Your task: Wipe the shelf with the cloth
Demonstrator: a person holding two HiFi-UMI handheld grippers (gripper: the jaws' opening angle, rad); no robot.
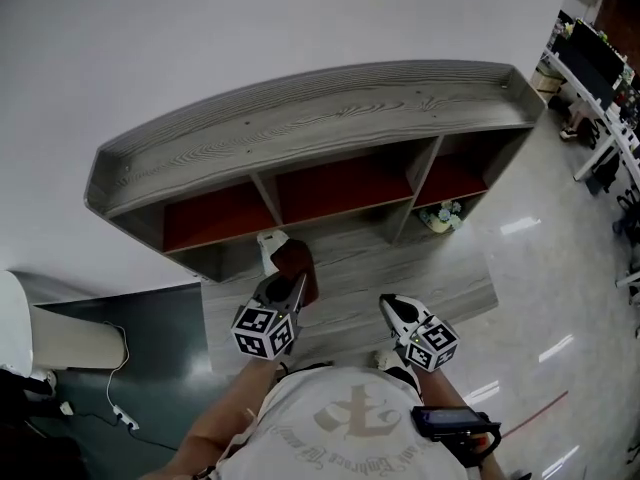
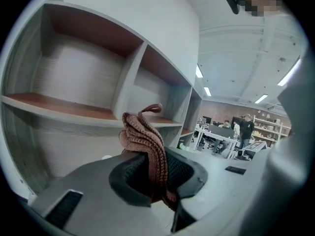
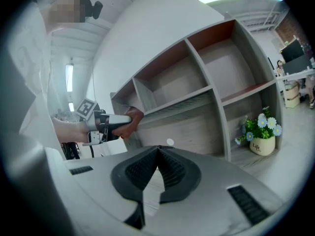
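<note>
Head view: left gripper [image 1: 290,280] clamps the reddish-brown knitted cloth [image 1: 296,261] above the low ledge of the grey wood-grain shelf unit [image 1: 300,108]. The right gripper [image 3: 157,168] is pinched together, empty. Potted blue-and-white flowers [image 3: 261,132] occupy the lower right compartment.

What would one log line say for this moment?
left tongs: shut on cloth | right tongs: shut, empty | cloth near shelf lower tier
</note>
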